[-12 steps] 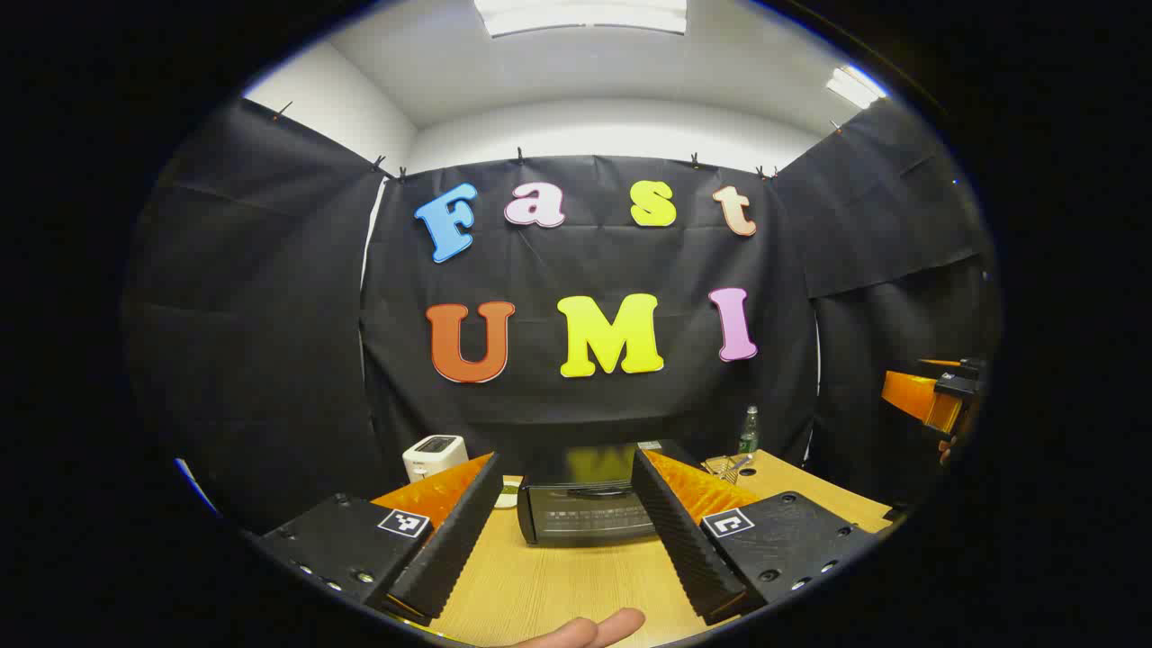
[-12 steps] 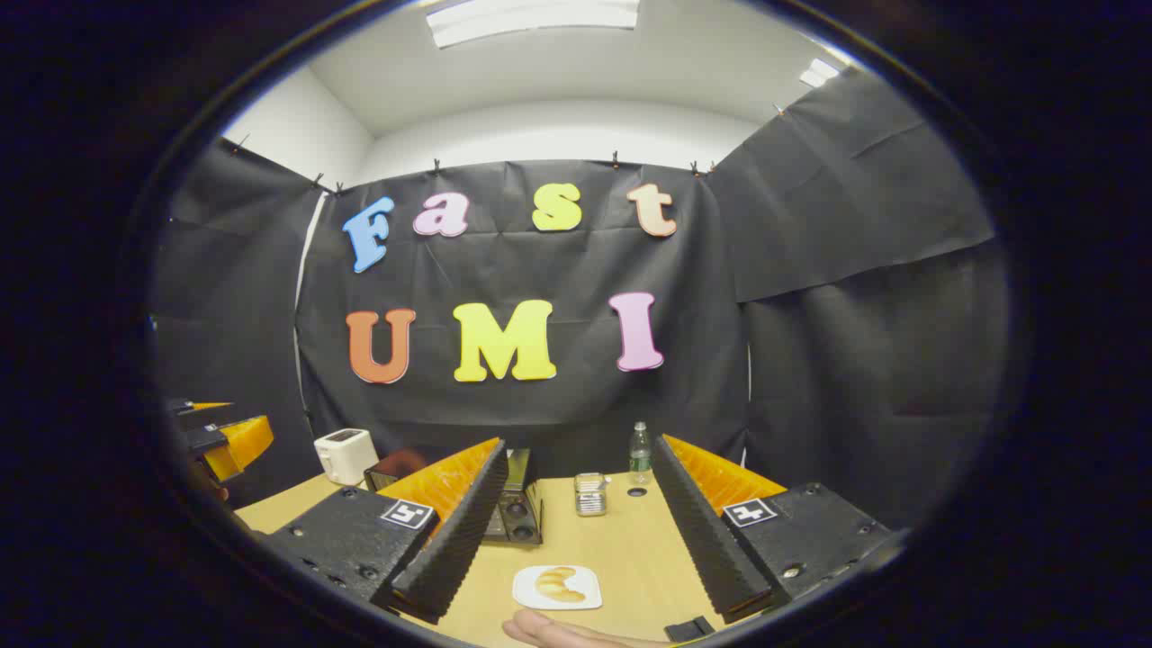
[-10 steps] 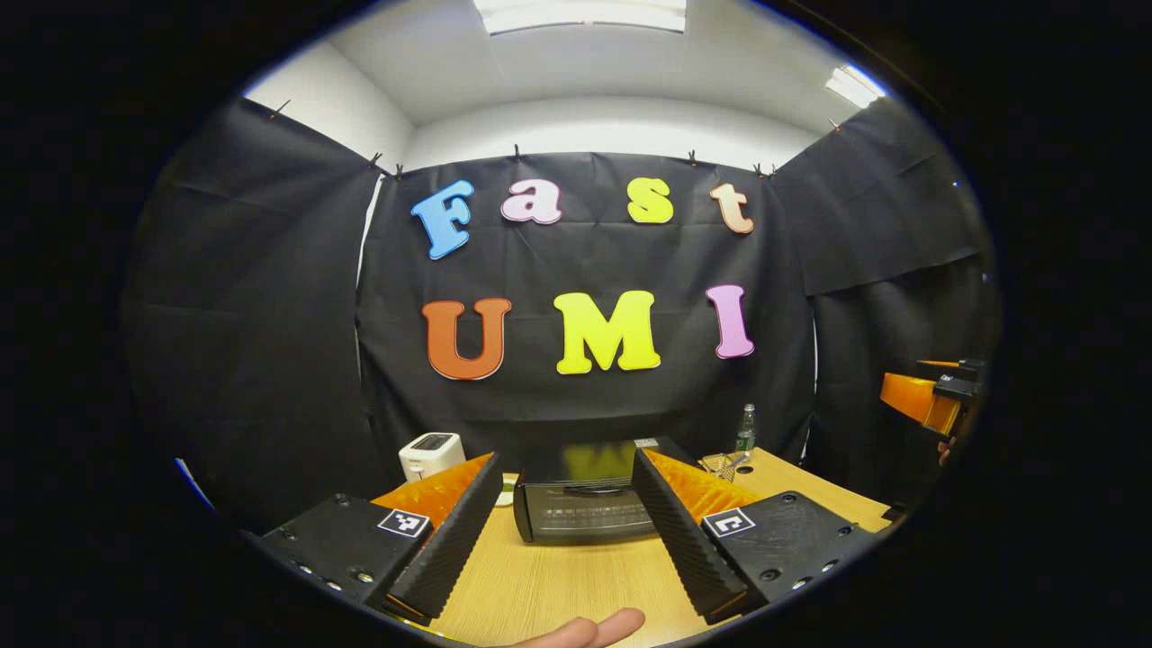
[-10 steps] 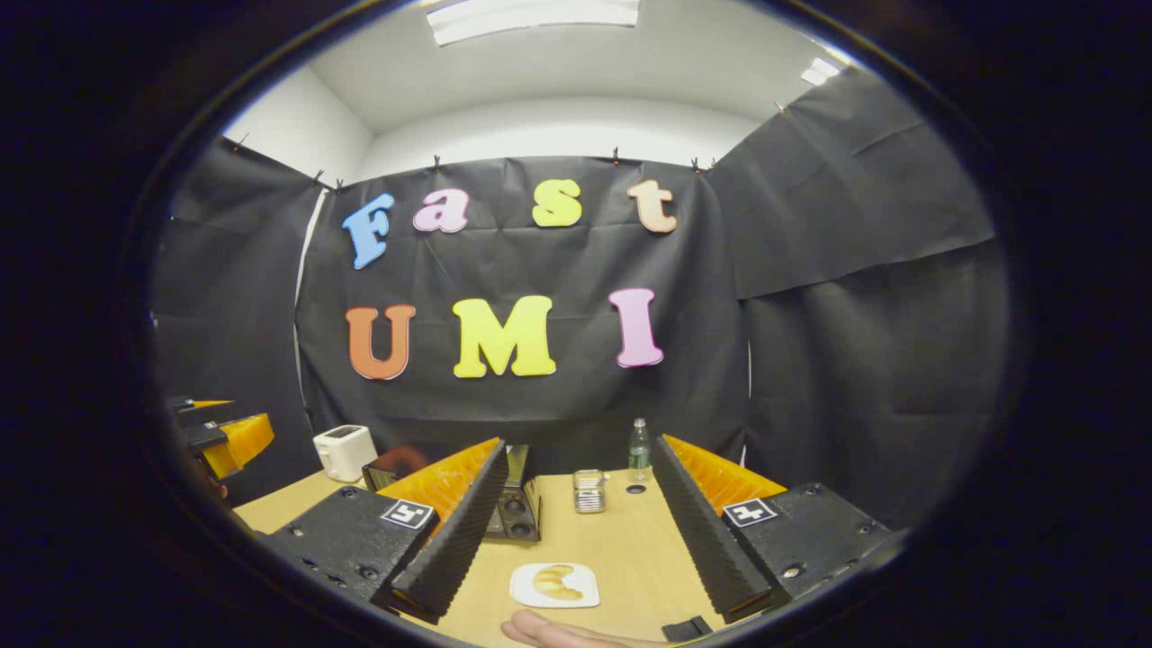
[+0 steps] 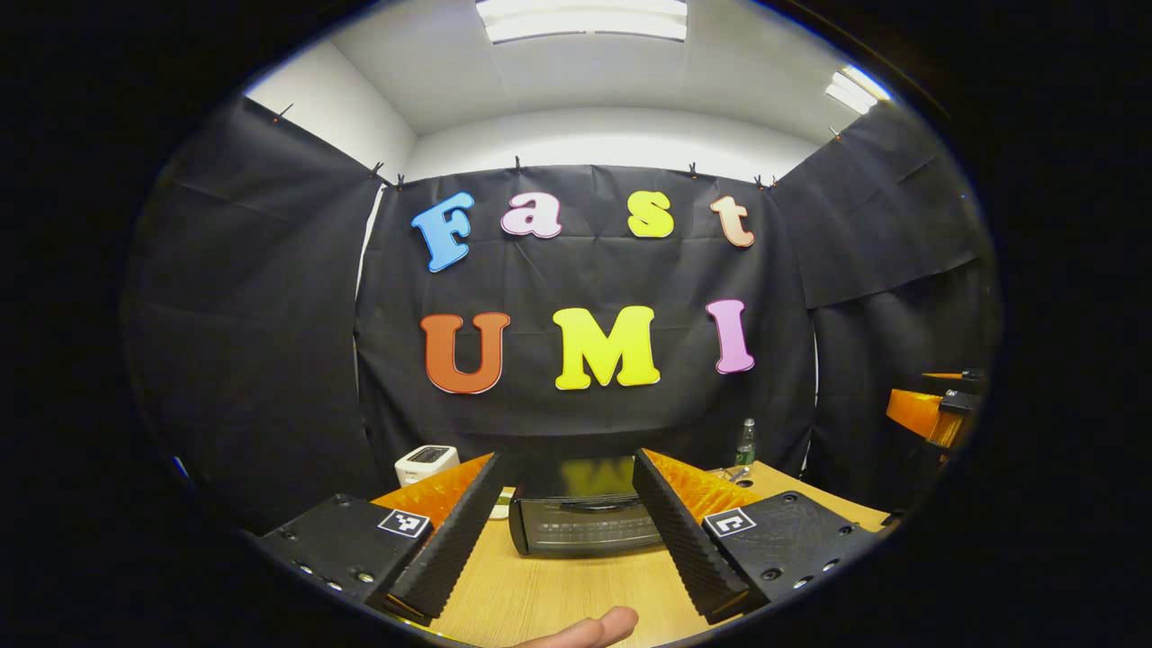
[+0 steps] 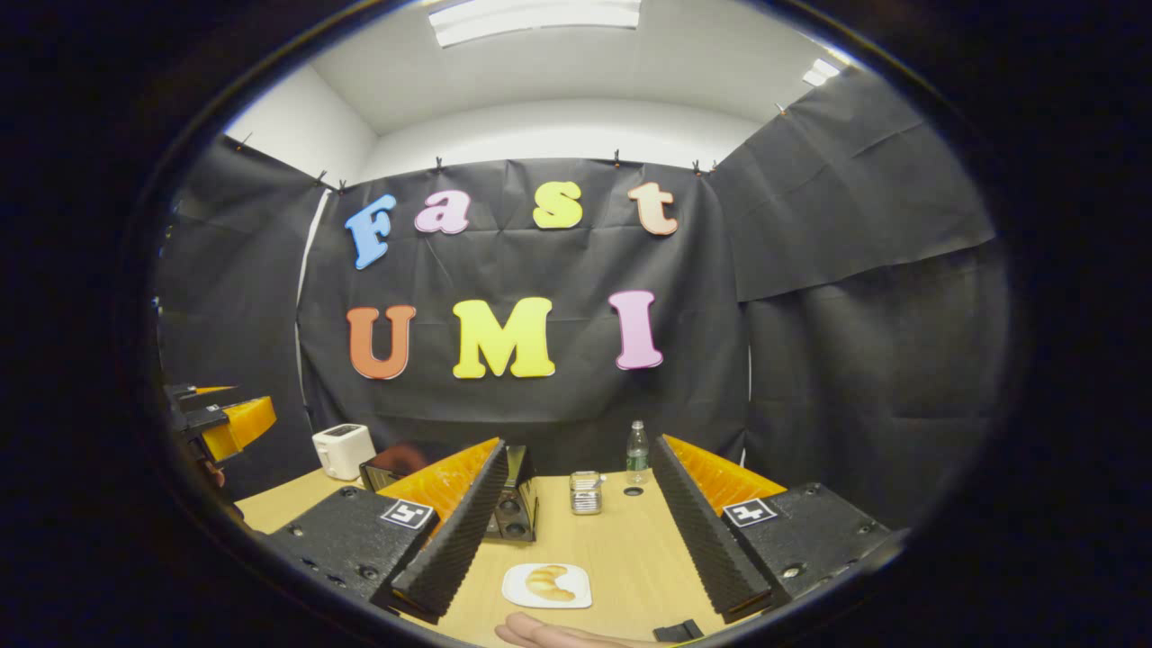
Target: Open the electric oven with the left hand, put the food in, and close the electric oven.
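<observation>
Electric oven (image 5: 585, 520) door shut, slightly lower and nearer between left gripper (image 5: 565, 531) spread fingers, right gripper (image 6: 576, 531) fingers spread.

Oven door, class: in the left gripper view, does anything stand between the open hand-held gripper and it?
Nothing visible does. The left hand-held gripper faces the closed oven across bare table.

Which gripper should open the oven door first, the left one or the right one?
Left. The left gripper is open and points straight at the closed electric oven. The right gripper faces the croissant on its white plate instead.
</observation>
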